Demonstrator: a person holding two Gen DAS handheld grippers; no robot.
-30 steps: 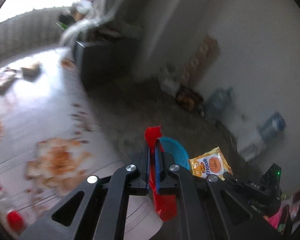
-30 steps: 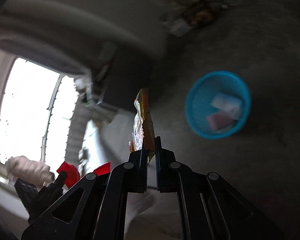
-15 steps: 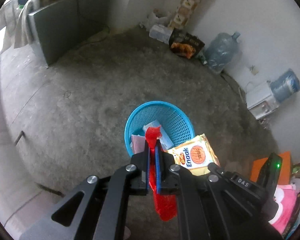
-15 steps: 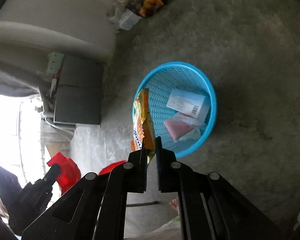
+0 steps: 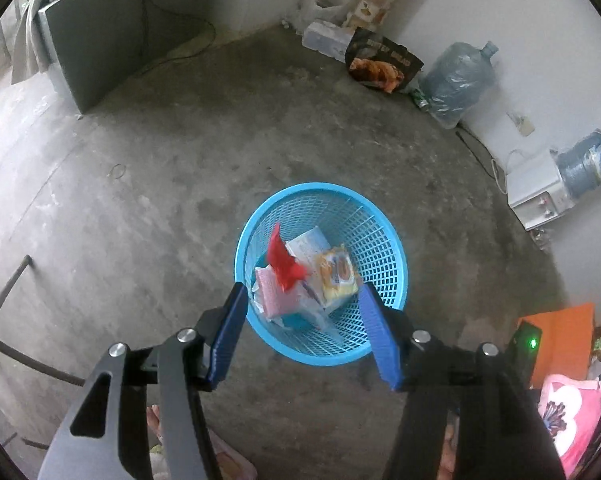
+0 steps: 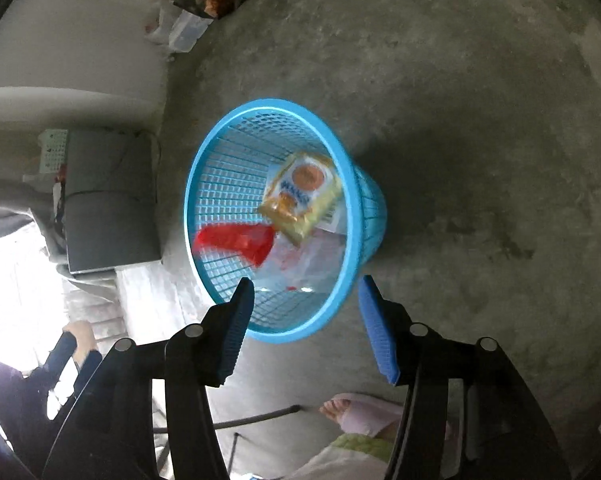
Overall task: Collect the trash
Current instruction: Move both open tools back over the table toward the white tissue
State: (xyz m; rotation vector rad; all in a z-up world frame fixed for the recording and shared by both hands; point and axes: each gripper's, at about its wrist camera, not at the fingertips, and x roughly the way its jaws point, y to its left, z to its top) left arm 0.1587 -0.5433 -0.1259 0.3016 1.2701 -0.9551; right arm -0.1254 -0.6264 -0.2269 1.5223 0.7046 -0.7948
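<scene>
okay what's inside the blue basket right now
Inside the blue basket lie a red wrapper, a yellow snack packet, a pink packet and a white packet. They overlap, so anything beneath them is hidden.

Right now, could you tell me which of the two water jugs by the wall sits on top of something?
The smaller blue jug at far right, resting on the white dispenser; the larger jug stands directly on the floor.

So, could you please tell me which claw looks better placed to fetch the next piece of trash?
Neither clearly: the left claw and right claw are both open and empty above the blue basket; no loose trash is visibly nearer either.
</scene>
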